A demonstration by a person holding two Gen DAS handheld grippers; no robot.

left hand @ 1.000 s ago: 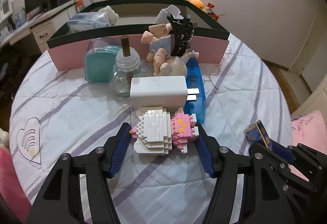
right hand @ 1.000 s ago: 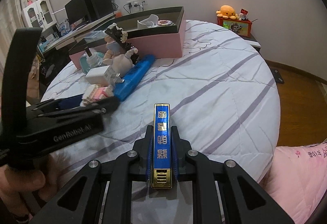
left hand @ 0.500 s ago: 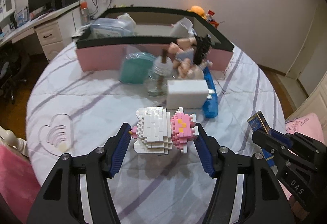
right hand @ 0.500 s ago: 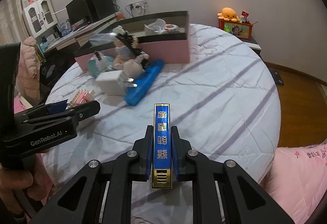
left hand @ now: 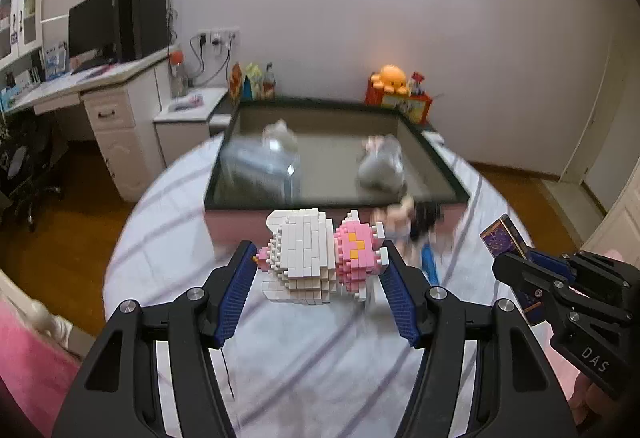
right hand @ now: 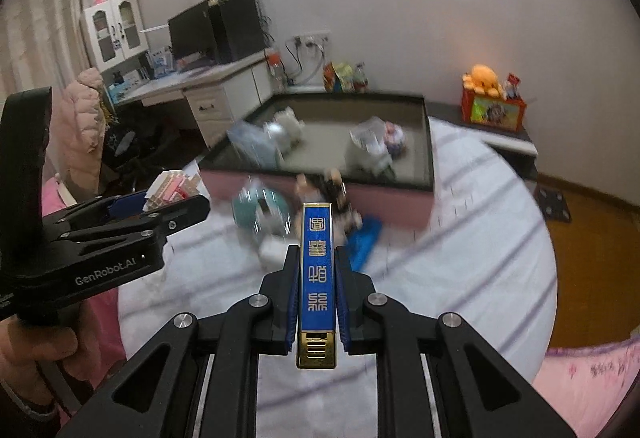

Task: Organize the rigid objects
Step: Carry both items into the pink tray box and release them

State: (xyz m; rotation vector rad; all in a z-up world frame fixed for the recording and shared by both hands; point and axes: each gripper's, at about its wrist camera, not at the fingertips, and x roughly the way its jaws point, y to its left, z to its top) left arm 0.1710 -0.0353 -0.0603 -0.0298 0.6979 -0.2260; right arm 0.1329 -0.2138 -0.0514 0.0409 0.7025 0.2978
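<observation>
My left gripper is shut on a white and pink brick figure and holds it high above the table, in front of the pink box. My right gripper is shut on a blue and gold flat box, held upright above the table. The left gripper also shows in the right wrist view, and the right one in the left wrist view, each with its load. Inside the pink box lie a clear container and a few blurred items.
On the striped tablecloth before the pink box lie a teal jar, a doll, a white block and a long blue case. A desk with monitor stands far left. An orange plush sits behind.
Both grippers have risen well above the table with their loads still held. The view now looks down into the pink box, and the table items are blurred by the motion.
</observation>
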